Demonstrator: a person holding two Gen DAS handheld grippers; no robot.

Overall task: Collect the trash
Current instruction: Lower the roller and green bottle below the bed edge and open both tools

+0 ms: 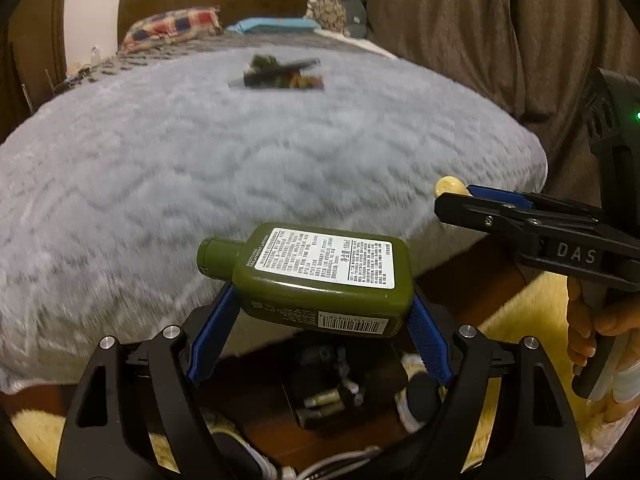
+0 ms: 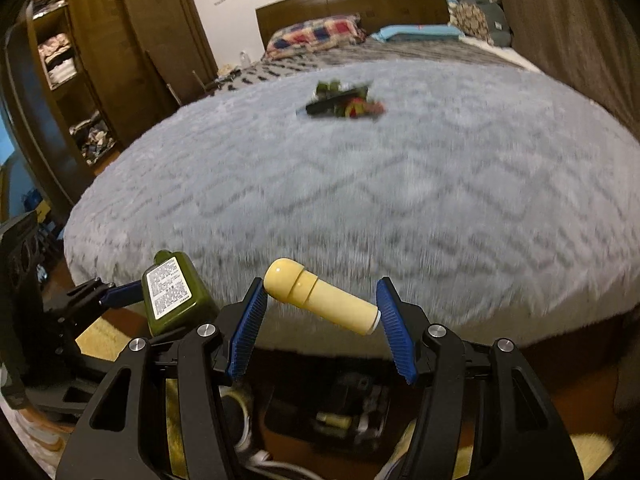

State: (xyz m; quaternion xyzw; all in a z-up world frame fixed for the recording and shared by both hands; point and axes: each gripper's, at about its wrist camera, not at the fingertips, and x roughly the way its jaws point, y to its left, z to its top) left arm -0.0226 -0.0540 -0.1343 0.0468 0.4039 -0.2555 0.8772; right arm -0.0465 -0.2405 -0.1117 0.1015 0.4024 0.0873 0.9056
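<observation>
My left gripper (image 1: 320,320) is shut on a flat olive-green lotion bottle (image 1: 316,276) with a white label, held crosswise over the bed's foot edge. It also shows in the right wrist view (image 2: 174,298). My right gripper (image 2: 320,320) is shut on a pale yellow cylindrical bottle (image 2: 320,296); its tip shows in the left wrist view (image 1: 450,187). A small pile of dark and colourful wrappers (image 1: 280,74) lies far up the grey fuzzy blanket (image 1: 240,160), also in the right wrist view (image 2: 344,102). Below both grippers a dark bin (image 1: 336,384) holds small bottles.
The bed carries a checked pillow (image 2: 316,34) and a blue pillow (image 2: 416,32) by the wooden headboard. A wooden wardrobe (image 2: 100,60) stands left, brown curtains (image 1: 460,40) right. A yellow rug (image 1: 520,320), cables and shoes lie on the floor.
</observation>
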